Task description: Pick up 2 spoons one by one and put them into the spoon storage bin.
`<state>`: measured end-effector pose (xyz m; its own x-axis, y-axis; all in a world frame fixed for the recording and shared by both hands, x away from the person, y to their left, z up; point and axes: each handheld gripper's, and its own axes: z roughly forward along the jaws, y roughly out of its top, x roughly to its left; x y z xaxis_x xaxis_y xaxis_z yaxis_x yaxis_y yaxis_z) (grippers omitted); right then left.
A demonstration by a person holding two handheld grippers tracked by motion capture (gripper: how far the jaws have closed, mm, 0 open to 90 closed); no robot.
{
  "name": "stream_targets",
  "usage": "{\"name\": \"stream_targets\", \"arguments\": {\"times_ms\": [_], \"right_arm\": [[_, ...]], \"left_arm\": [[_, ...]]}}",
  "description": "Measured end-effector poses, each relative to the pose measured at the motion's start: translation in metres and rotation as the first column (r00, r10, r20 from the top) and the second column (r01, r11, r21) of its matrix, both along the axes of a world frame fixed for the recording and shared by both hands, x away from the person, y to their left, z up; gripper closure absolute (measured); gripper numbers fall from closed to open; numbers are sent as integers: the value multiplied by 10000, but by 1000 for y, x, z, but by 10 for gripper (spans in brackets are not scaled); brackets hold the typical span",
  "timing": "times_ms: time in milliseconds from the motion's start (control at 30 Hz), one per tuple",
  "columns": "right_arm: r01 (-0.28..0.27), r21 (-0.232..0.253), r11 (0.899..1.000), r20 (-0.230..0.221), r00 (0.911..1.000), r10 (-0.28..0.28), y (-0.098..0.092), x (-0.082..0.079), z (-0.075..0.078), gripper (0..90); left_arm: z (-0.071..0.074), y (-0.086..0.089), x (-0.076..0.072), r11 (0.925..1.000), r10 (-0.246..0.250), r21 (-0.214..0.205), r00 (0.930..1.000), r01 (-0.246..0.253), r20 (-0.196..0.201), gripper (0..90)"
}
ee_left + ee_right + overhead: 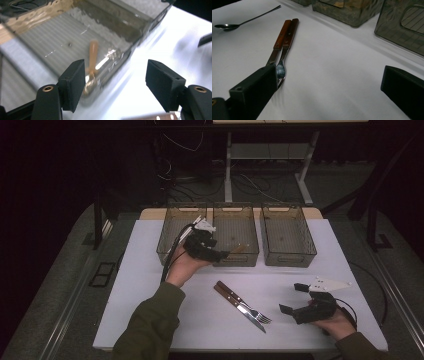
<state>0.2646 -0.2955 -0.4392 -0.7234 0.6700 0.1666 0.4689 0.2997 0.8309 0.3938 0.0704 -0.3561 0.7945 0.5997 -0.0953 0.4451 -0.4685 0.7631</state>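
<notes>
My left gripper (220, 251) hovers at the front left corner of the middle smoky plastic bin (235, 208), its jaws open with nothing between them. Seen past those jaws (116, 72), a wooden-handled utensil (93, 56) lies inside that bin, leaning against its front wall (117, 62). A knife (239, 306) and a fork (246, 302) with brown wooden handles lie side by side on the white table (310, 265). My right gripper (292, 298) rests open just right of them. In the right gripper view its jaws (332, 82) are wide apart, with the fork (287, 42) and knife (277, 42) ahead at the left.
Three bins stand in a row at the table's back: the left bin (170, 251), the middle one and the right bin (287, 259). A metal spoon (227, 25) lies farther off on the table. Dark floor, cables and desk legs lie beyond.
</notes>
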Motion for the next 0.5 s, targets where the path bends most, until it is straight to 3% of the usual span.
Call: {"name": "stream_targets", "arguments": {"times_ms": [333, 500], "right_arm": [[116, 4, 9999, -76, 9999, -116, -1, 0, 0, 9], [108, -30, 9999, -45, 9999, -108, 0, 1, -1, 8]], "left_arm": [[-12, 43, -37, 9980, 637, 21, 9975, -638, 304, 319], [-22, 62, -49, 9945, 1025, 163, 9939, -1032, 397, 395]]}}
